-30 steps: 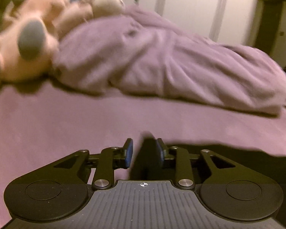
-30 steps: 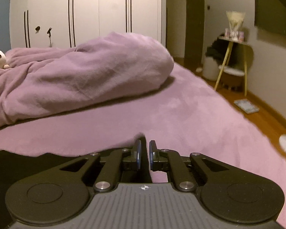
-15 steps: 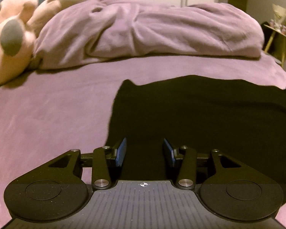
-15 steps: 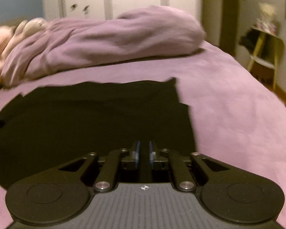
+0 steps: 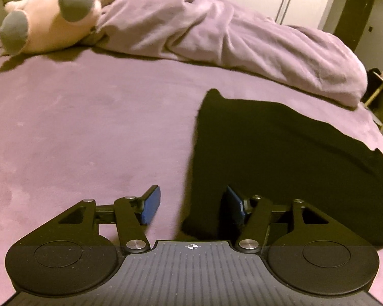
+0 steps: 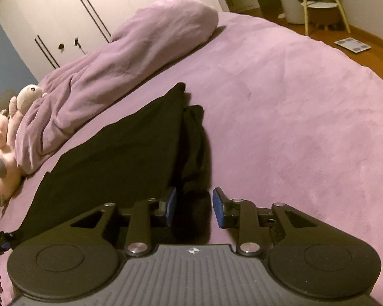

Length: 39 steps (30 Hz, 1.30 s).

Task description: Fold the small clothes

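Purple plush fabric covers one wide bed (image 5: 89, 117), the biggest thing in both views. One rumpled purple duvet (image 5: 229, 40) is heaped along its far side, against white wardrobe doors (image 6: 71, 17) with dark vertical handles. One black garment (image 5: 280, 158) lies spread flat on the bed near both tongs, matte and featureless, with a bunched strip along its right edge (image 6: 195, 142). Two pink plush toys (image 6: 2, 153) with grey foot pads lie beside the duvet. Wooden floor shows at the right, with one flat white scale (image 6: 352, 44) on it. The left tongs (image 5: 191, 205) are spread wide over the garment's left edge. The right tongs (image 6: 194, 209) are spread too, straddling the bunched strip, gripping nothing.
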Motion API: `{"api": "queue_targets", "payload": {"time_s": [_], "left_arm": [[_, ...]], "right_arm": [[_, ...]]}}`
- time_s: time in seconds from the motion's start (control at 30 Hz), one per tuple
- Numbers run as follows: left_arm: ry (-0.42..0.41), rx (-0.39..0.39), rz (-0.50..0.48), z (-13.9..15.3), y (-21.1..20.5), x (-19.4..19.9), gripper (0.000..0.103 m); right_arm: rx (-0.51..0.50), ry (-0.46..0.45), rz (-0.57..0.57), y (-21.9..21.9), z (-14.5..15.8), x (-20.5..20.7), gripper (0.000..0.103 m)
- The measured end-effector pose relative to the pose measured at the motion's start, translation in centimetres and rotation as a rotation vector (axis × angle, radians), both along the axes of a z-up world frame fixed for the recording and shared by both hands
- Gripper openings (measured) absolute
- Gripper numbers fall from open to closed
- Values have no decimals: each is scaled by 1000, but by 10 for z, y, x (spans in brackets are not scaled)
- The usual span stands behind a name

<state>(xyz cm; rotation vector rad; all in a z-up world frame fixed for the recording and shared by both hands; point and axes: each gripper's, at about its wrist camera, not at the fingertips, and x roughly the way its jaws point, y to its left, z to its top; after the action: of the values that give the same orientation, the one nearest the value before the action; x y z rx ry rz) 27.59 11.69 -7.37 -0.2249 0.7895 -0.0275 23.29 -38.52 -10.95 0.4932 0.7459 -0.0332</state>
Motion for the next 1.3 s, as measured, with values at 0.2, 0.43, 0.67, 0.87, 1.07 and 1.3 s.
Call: {"api": "queue_targets", "payload": {"time_s": [0.2,0.43,0.67,0.87,1.07,1.3], "left_arm": [[28,-70,2,-5,13,-3,64],[72,-233,39,-12,29,0,59],[86,-263,-4,-11,22,6,25],[58,-287,-47,3,22,1,14],[89,-142,-71,-12,18,-2,19],[129,-369,-90,-12,34,1,49]], "right_arm": [[5,-59,45,5,15,-7,30],[109,-88,8,-4,12,-11,30],[-18,-13,75,20,3,6,7],[68,-100,62,8,12,-6,3],[-130,3,30,8,-4,-4,3],[-269,2,-44,35,18,-1,15]]}}
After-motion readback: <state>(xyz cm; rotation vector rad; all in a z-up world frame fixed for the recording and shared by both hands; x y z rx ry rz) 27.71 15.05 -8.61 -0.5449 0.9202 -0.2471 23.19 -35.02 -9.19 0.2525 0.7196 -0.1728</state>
